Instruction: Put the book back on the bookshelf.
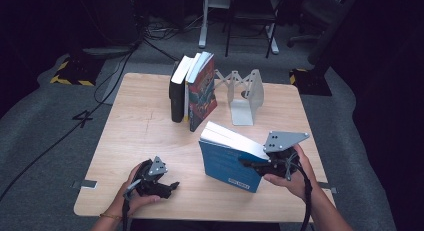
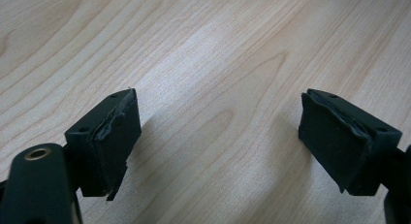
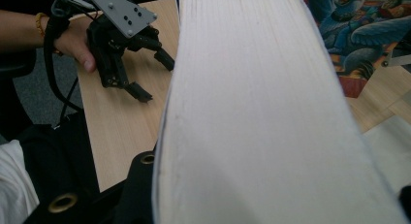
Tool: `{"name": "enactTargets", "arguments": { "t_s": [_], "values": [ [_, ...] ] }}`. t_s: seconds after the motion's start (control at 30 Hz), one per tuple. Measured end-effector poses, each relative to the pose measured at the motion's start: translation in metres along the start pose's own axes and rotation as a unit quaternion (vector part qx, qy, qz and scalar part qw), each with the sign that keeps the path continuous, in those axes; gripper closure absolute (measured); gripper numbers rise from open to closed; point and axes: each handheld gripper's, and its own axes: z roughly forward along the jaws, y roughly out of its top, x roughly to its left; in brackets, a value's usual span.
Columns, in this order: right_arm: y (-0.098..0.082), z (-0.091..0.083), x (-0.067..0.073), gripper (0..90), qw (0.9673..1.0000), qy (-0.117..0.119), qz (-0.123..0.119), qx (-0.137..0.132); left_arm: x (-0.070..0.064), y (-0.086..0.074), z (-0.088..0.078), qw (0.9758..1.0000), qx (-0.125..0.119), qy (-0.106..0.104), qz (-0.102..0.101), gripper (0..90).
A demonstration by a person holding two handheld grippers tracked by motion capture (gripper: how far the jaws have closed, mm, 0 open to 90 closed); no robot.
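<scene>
Dark grey carpet and black cables surround the pale wooden surface (image 1: pixel 145 126), and on it we see our thick blue-covered paperback book (image 1: pixel 227 163) standing tilted near the front right corner, its white page block facing up. We hold it with the right tool (image 1: pixel 250 162), whose black jaws pinch the book across its thickness from the right side; in the right gripper view the white page edges (image 3: pixel 252 112) run up from between those jaws. A grey three-cornered plate (image 1: pixel 284 139) sits on top of that tool, and a black cable trails from it along our right forearm.

Our left tool (image 1: pixel 170 187) rests near the front left corner of the surface, well apart from the book. Its two black padded jaws stand spread with bare wood between them, as we see in the left gripper view (image 2: pixel 218 136).

Toward the back edge, near the middle, a short row of upright books (image 1: pixel 192 91) leans together: a black one at the left and one with a colourful illustrated cover at the right. Just beside them to the right stands a white metal bookend (image 1: pixel 245 98).
</scene>
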Motion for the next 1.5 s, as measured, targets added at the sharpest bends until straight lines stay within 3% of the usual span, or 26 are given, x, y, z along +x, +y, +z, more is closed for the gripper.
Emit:
{"name": "enactTargets", "arguments": {
  "t_s": [0.27,0.67,1.03,1.5],
  "values": [
    [0.002,-0.006,-0.006,61.3,0.9999,-0.012,0.007,0.003,0.000,0.000,0.000,1.0000,0.000,-0.001,0.000,15.5],
    [-0.001,-0.020,-0.026,61.4,0.9977,-0.062,0.025,0.008,0.000,0.000,0.000,1.0000,0.000,-0.002,0.000,15.2],
    [-0.004,-0.028,-0.057,61.3,0.9912,-0.118,0.057,0.015,0.001,0.000,0.000,1.0000,0.001,-0.002,0.002,15.0],
    [0.001,-0.026,-0.085,61.3,0.9830,-0.163,0.084,0.006,0.001,0.001,0.001,1.0000,0.000,-0.004,0.001,14.8]
  ]
}}
